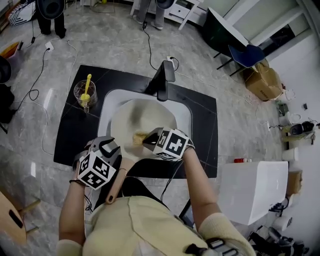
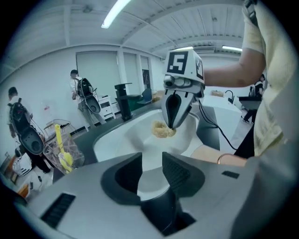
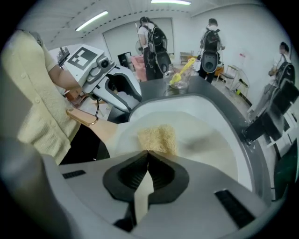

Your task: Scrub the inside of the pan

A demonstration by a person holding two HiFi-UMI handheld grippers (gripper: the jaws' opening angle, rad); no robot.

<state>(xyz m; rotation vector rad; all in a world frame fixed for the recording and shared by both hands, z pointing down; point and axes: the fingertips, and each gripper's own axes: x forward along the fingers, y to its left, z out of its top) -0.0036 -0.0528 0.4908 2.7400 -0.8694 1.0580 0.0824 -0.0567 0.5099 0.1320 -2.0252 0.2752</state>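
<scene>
Pan (image 1: pixel 131 116) with sponge (image 1: pixel 138 137) lies in sink (image 1: pixel 184 114); faucet (image 1: pixel 163 80) behind, jar (image 1: pixel 85 95) left.

The room is bright. Long lights (image 2: pixel 117 11) on the ceiling glow white, and the floor (image 1: pixel 115 45) shines a little. The pan (image 1: pixel 145 120) looks pale, with a soft grey shadow inside. Both claw views are round with dark corners, and lines bend near the edges. The left claw (image 2: pixel 152 163) and right claw (image 3: pixel 148 153) look blurry up close. The sponge (image 3: pixel 159 137) is clear. People (image 3: pixel 210 42) far back look fuzzy.
</scene>
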